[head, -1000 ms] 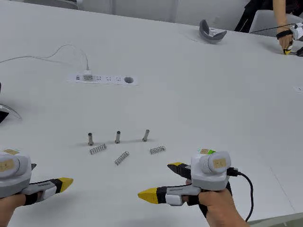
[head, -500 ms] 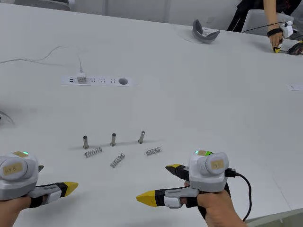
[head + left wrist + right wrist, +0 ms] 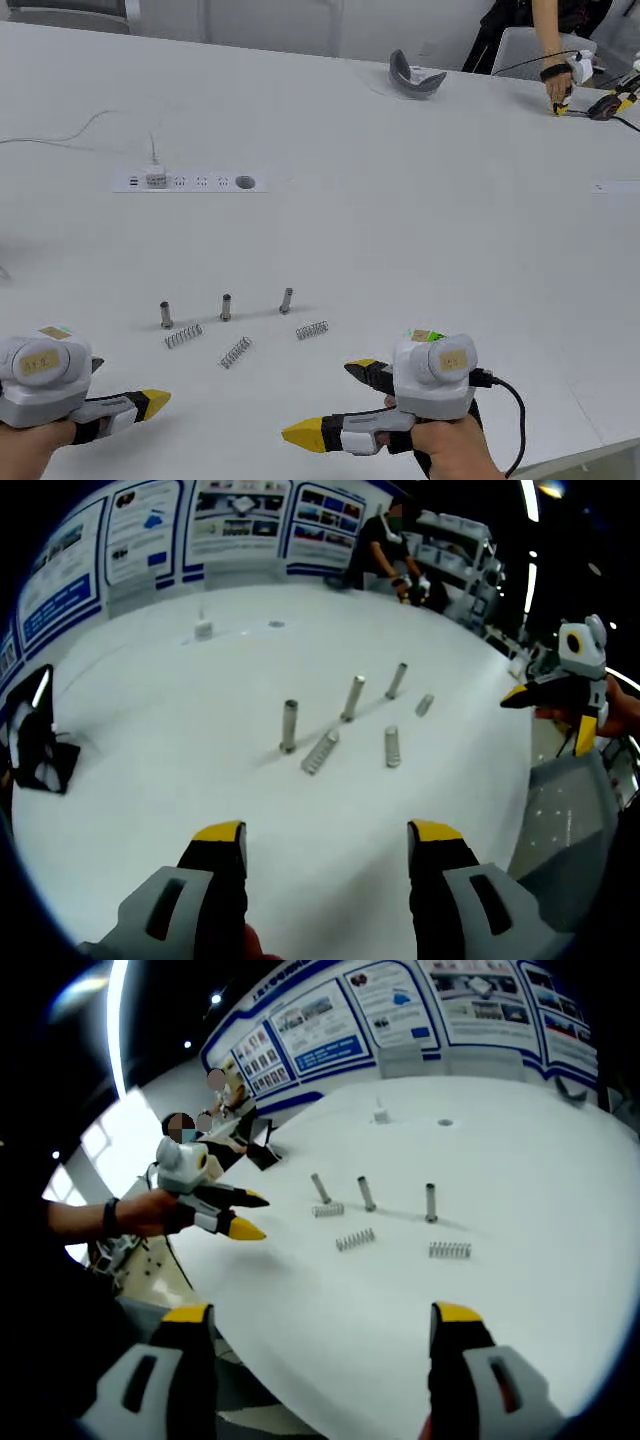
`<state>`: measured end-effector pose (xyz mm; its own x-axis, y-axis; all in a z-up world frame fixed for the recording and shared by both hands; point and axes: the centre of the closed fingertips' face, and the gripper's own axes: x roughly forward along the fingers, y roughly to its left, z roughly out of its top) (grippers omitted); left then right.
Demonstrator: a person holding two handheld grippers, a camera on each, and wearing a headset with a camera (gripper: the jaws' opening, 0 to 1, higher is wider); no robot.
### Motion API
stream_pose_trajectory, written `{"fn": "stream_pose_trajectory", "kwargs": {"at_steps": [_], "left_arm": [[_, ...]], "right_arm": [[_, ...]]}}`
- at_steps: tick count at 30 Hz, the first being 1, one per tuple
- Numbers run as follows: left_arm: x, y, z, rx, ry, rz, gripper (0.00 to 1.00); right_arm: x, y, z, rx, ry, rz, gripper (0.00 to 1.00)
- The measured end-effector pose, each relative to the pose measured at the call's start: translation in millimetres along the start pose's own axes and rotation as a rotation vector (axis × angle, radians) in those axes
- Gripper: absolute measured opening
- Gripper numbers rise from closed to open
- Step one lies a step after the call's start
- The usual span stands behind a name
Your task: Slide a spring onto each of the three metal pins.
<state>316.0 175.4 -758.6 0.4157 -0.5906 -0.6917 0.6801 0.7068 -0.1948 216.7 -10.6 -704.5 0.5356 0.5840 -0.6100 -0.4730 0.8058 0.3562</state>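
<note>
Left gripper [image 3: 140, 400] sits at the bottom left of the head view, gripped in a hand [image 3: 28, 448], with one yellow tip plain to see. Its opening cannot be judged from here. At the bottom centre the right gripper [image 3: 330, 402] has its jaws spread wide with nothing between them. Ahead of both, on the white table [image 3: 400, 230], three upright pins stand in a row: left pin [image 3: 166, 314], middle pin [image 3: 226, 307], right pin [image 3: 287, 300]. Every spring lies flat on the table, none on a pin. The left spring [image 3: 183, 336] is just beside the left pin, the middle spring [image 3: 235, 352] lies nearer the person, and the right spring [image 3: 312, 330] is near the right pin. Farther back lies a power strip [image 3: 190, 182].

Left gripper view: the left gripper [image 3: 328, 845] has its jaws far apart and empty, over the table. The left pin [image 3: 289, 725] is nearest, with the left spring [image 3: 320, 751] just beside its base. The other two pins recede toward the upper right. The right gripper [image 3: 550, 718] comes in at the right edge, jaws parted.

Right gripper view: the right gripper [image 3: 320, 1320] is wide open, holding nothing. The right pin [image 3: 431, 1203] is closest, with the right spring [image 3: 450, 1250] flat in front of it. The left spring [image 3: 327, 1209] lies at the left pin's [image 3: 321, 1188] base. The left gripper [image 3: 255, 1215] enters from the left, jaws apart, well away from the pins.
</note>
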Motion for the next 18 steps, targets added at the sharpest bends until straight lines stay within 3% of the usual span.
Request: {"fn": "stream_pose_trajectory", "kwargs": {"at_steps": [7, 18], "left_arm": [[5.7, 2.7, 4.0, -0.004, -0.005, 0.001, 0.63], [18.9, 6.5, 13.4, -0.040, -0.040, 0.008, 0.49]], "right_arm": [[-0.1, -0.5, -0.3, 0.002, -0.001, -0.002, 0.89], [-2.8, -2.0, -2.4, 0.003, 0.001, -0.006, 0.89]]}}
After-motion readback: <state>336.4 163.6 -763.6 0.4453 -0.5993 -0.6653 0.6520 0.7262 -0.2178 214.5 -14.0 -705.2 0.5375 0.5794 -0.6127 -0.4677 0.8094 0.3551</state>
